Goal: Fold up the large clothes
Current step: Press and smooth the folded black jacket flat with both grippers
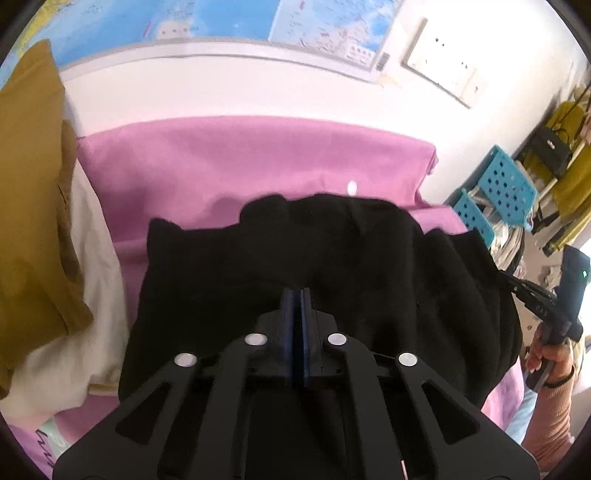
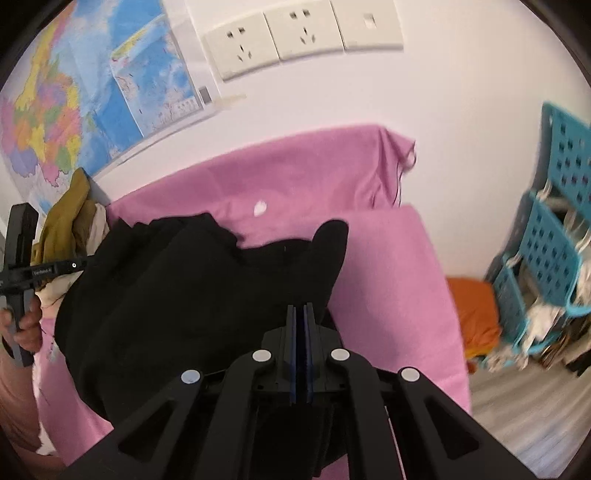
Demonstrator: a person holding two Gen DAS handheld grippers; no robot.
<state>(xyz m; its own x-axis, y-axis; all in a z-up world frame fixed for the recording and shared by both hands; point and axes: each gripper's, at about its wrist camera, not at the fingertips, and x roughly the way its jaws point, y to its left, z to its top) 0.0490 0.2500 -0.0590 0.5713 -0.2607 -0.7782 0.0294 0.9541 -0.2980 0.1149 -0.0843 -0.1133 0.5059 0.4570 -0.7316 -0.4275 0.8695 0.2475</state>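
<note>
From the left wrist, we saw our left gripper with its 2 blue pads pressed together over the black garment; whether cloth was pinched between them, we could not tell. The garment lay bunched on the pink sheet, with a mustard cloth and a cream cloth at its left. The right hand showed at the far edge.

From the right wrist, our right gripper was clenched above the garment's edge, a world map and 2 wall sockets behind, blue crates beside the bed.
</note>
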